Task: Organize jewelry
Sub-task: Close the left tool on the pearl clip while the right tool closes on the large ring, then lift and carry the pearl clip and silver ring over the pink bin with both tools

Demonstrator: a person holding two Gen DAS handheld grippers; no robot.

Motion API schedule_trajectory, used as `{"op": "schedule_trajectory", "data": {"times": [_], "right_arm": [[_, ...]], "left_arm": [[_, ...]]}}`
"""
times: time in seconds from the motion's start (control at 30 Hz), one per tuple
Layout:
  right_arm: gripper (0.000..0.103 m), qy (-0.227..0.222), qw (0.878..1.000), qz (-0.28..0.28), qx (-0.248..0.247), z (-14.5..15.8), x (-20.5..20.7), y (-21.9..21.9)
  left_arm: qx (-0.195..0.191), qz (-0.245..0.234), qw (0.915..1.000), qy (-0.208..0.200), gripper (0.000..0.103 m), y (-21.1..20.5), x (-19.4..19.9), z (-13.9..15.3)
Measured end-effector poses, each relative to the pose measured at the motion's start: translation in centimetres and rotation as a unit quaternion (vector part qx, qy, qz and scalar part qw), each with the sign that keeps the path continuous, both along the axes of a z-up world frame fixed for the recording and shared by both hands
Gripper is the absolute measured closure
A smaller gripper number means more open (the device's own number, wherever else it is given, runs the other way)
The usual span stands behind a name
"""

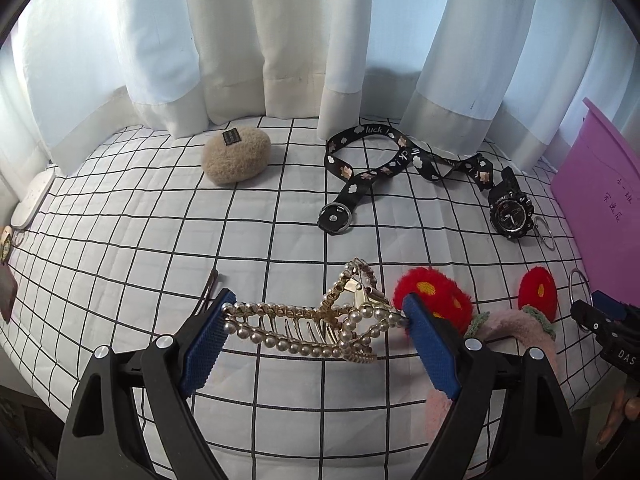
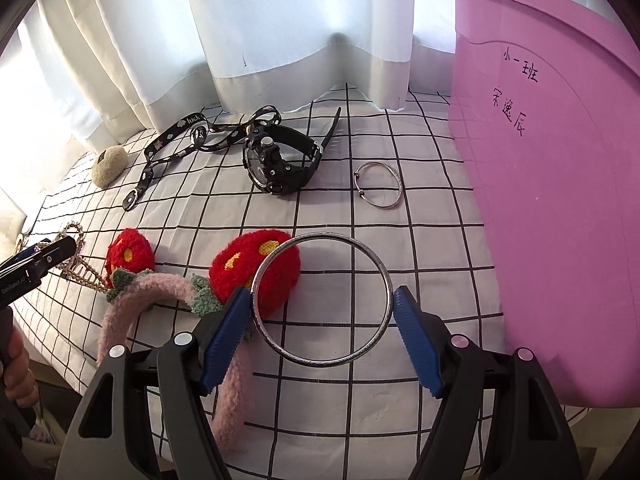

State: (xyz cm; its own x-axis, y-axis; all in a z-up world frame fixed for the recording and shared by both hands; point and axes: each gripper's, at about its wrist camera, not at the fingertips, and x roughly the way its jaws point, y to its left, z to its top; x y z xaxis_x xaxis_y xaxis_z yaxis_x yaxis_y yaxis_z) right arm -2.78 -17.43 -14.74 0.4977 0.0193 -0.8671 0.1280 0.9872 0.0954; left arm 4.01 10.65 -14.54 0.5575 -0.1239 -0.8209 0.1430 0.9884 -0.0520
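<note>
My left gripper is shut on a gold hair claw set with pearls; the blue pads press on its two ends and it hangs above the checked cloth. My right gripper is shut on a plain silver bangle, held by its left and right sides just off the cloth. A second, open-ended silver bangle lies flat beyond it. The pink bin with handwriting stands at the right. A black sport watch and a black patterned lanyard lie farther back.
A pink fuzzy headband with two red plush flowers lies just left of the right gripper. A beige fluffy clip sits far left near the white curtains. A thin dark hairpin lies by the left finger.
</note>
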Motion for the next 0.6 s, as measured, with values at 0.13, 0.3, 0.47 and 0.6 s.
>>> {"op": "schedule_trajectory", "data": {"times": [0.13, 0.3, 0.47, 0.6], "right_arm": [[0.032, -0.001, 1.000, 0.000, 0.003, 0.2, 0.0, 0.1], [0.032, -0.005, 1.000, 0.001, 0.004, 0.7, 0.0, 0.1], [0.033, -0.013, 1.000, 0.003, 0.007, 1.6, 0.0, 0.2], [0.033, -0.027, 1.000, 0.007, 0.012, 3.0, 0.1, 0.5]], "left_arm": [[-0.003, -0.004, 1.0000, -0.003, 0.021, -0.1, 0.0, 0.3], [-0.008, -0.008, 0.9999, -0.008, 0.021, -0.2, -0.2, 1.0], [-0.011, -0.011, 0.9997, -0.018, 0.021, -0.4, -0.3, 2.0], [-0.012, -0.015, 0.9994, -0.029, 0.021, -0.7, -0.3, 3.2]]}}
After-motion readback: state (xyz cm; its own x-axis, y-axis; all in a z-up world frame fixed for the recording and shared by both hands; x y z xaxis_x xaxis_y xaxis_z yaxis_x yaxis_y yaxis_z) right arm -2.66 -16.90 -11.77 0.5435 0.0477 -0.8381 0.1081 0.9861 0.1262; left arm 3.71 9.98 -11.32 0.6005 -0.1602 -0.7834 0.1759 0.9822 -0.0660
